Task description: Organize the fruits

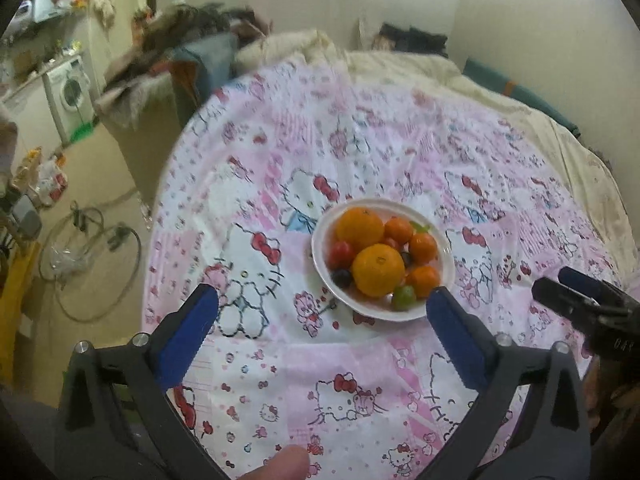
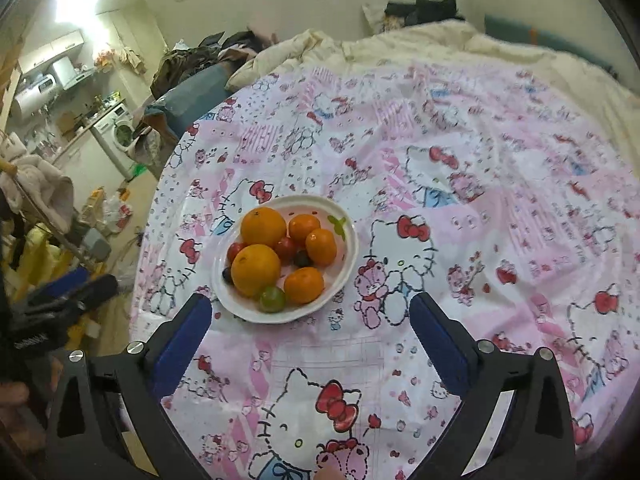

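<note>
- Both the left gripper (image 1: 322,304) and the right gripper (image 2: 310,312) hang with jaws wide and empty above the bed.
- All visible fruit sits piled on the white plate (image 2: 344,264) mid-sheet, just beyond the jaws: oranges (image 2: 256,270), tomatoes, grapes. I judge the sorting either finished or not begun.
- The pink cartoon sheet (image 2: 480,240) around the plate is bare; rumpled bedding lies at the bed's far edge. Nothing blocks either reach.
</note>
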Tool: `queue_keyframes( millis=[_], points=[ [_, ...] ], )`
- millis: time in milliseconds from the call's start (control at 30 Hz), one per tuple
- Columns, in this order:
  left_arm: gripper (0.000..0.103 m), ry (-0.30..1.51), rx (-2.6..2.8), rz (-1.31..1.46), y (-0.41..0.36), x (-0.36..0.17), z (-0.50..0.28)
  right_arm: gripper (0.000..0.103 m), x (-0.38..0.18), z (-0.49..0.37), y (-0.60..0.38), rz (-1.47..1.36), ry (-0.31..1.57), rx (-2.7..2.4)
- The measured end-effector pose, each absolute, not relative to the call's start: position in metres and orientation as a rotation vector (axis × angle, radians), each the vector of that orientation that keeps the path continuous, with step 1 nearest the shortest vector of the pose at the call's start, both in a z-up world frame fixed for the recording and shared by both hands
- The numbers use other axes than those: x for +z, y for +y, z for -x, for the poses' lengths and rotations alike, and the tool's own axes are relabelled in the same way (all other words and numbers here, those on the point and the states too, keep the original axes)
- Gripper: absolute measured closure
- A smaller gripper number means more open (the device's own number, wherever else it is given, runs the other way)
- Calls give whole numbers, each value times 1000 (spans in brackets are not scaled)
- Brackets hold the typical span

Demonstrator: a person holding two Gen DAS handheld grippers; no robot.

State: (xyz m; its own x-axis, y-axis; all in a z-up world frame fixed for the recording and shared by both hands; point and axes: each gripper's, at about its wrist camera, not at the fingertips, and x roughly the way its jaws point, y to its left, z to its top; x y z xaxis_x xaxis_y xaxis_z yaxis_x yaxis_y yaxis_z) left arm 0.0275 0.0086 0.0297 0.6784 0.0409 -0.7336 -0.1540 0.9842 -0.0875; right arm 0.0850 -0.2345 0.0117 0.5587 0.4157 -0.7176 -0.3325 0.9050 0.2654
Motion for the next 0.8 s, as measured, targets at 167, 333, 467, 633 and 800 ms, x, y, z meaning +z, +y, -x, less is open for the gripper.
queue_keyframes(
  millis=[167,333,467,633,800],
  points=[
    [0,842,136,183,11,22,-24,0,13,-65,-232,-77,794,390],
    [0,833,150,130,2,15,-27,0,5,-71,-228,-74,809,375],
    [0,845,141,139,-1,10,-29,0,3,-72,-222,-77,809,375],
    [0,853,130,126,-9,8,-32,0,2,-74,-216,-34,804,364],
    [0,872,91,141,-10,6,-32,0,-4,-78,-216,-36,831,357]
  ],
)
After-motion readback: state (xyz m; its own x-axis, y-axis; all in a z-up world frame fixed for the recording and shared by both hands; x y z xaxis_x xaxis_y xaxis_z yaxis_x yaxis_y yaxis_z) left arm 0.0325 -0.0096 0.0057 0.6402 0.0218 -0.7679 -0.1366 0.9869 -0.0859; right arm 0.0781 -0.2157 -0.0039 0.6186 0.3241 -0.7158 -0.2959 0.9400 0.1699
